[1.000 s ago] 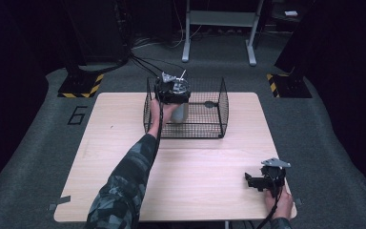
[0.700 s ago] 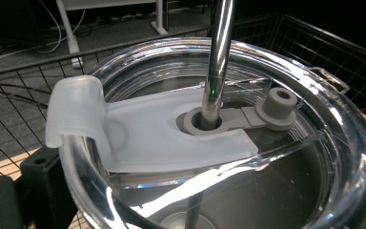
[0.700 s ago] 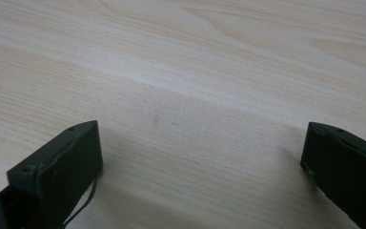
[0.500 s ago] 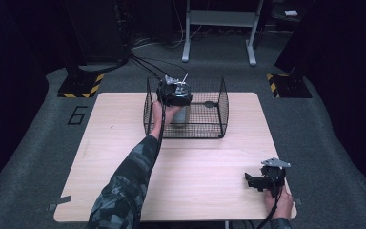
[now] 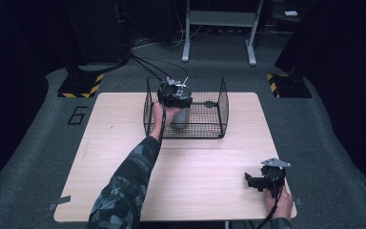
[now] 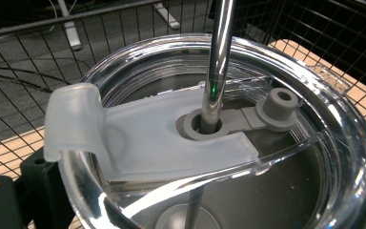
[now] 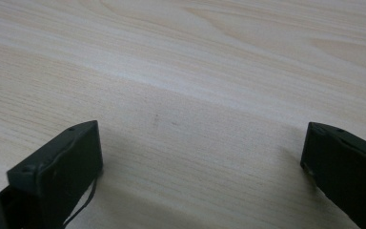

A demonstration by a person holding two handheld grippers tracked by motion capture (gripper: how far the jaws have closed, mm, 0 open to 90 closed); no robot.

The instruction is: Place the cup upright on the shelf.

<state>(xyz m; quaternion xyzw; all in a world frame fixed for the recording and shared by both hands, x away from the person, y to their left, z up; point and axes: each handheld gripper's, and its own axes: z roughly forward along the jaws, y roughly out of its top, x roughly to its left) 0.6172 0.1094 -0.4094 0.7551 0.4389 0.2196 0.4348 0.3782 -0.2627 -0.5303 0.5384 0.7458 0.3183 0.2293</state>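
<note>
A grey metal tumbler point(image 5: 178, 119) stands inside a black wire basket point(image 5: 221, 109) at the table's far middle. My left gripper point(image 5: 175, 94) sits on top of it, shut on the tumbler at its rim. In the left gripper view the clear lid point(image 6: 171, 138) is very close, a steel straw point(image 6: 218, 62) rises through its grey seal, and one black jaw shows outside the rim at lower left. My right gripper point(image 5: 255, 182) rests at the table's front right corner. Its jaws stand wide apart over bare wood point(image 7: 200, 162), holding nothing.
The light wooden table point(image 5: 195, 162) stands on grey carpet. Black cables run from the basket's far side to the floor behind. A metal stand's legs point(image 5: 219, 28) and yellow-black striped bases point(image 5: 81, 86) lie beyond the table.
My left gripper and the tumbler have shifted slightly lower and nearer inside the basket. The right gripper has stayed still.
</note>
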